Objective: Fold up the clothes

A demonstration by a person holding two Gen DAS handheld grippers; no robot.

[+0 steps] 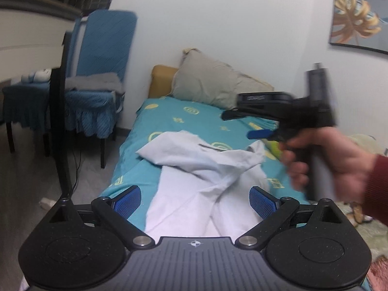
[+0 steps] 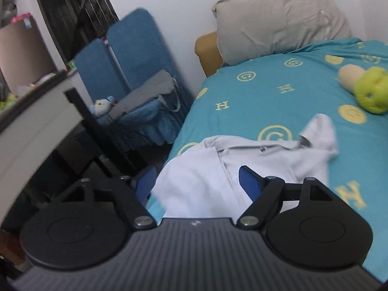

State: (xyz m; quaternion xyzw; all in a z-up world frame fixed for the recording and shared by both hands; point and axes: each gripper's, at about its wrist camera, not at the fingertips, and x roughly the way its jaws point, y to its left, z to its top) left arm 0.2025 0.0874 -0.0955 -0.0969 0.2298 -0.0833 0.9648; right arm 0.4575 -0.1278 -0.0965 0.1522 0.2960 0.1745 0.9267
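Observation:
A pale, crumpled garment (image 1: 201, 169) lies on the teal patterned bedsheet (image 1: 169, 121), with its collar and placket showing in the right wrist view (image 2: 254, 155). My left gripper (image 1: 195, 201) hovers over the near end of the garment, its blue pads (image 1: 128, 201) wide apart and not pressing on the cloth. My right gripper (image 2: 197, 181) is above the garment's left part, jaws apart, and grips nothing. In the left wrist view the right gripper (image 1: 242, 125) is blurred at the right, held by a hand (image 1: 339, 160) in a dark red sleeve.
A grey pillow (image 2: 278, 26) leans at the head of the bed. A green and beige plush toy (image 2: 368, 89) lies on the sheet at the right. Blue-covered chairs (image 1: 101, 72) stand left of the bed, beside a black stand pole (image 1: 60, 121). A leaf picture (image 1: 359, 17) hangs on the wall.

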